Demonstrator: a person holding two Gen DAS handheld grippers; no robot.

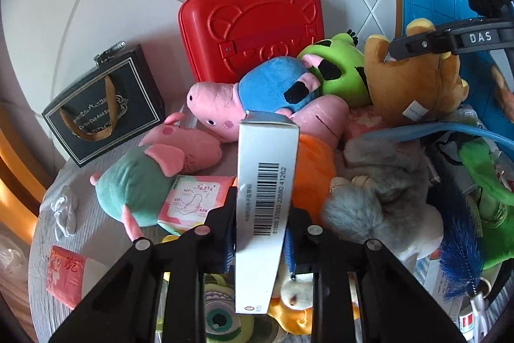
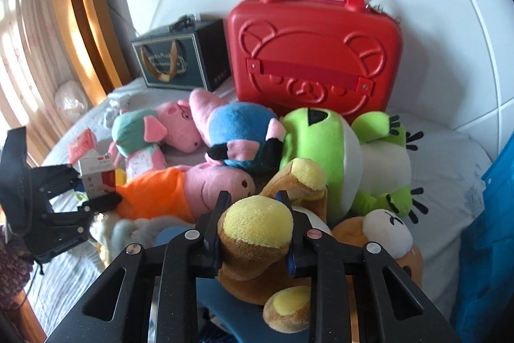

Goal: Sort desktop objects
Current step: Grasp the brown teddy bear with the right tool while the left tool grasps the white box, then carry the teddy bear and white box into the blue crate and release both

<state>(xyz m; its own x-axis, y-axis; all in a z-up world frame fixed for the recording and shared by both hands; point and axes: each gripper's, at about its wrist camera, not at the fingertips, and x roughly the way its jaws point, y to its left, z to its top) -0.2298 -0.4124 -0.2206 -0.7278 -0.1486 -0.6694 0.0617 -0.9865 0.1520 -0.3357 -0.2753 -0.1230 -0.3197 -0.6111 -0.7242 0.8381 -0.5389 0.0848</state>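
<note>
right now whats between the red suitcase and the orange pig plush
In the right wrist view, the blue pig plush lies between the red suitcase and the orange pig plush.

White box (image 1: 265,198) bore barcode number "81656 37003 23680 41262", black gift box (image 1: 102,108) read "Coffee Cup And", gripper arm (image 1: 475,37) read "DAS".

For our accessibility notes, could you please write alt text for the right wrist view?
The right gripper is shut on the yellow-soled foot of a brown plush bear above a pile of soft toys, including pink pig plushes and a green frog plush. Behind stand a red hard-shell case with a bear face and a dark gift box; the left gripper at left holds a small white carton.
</note>
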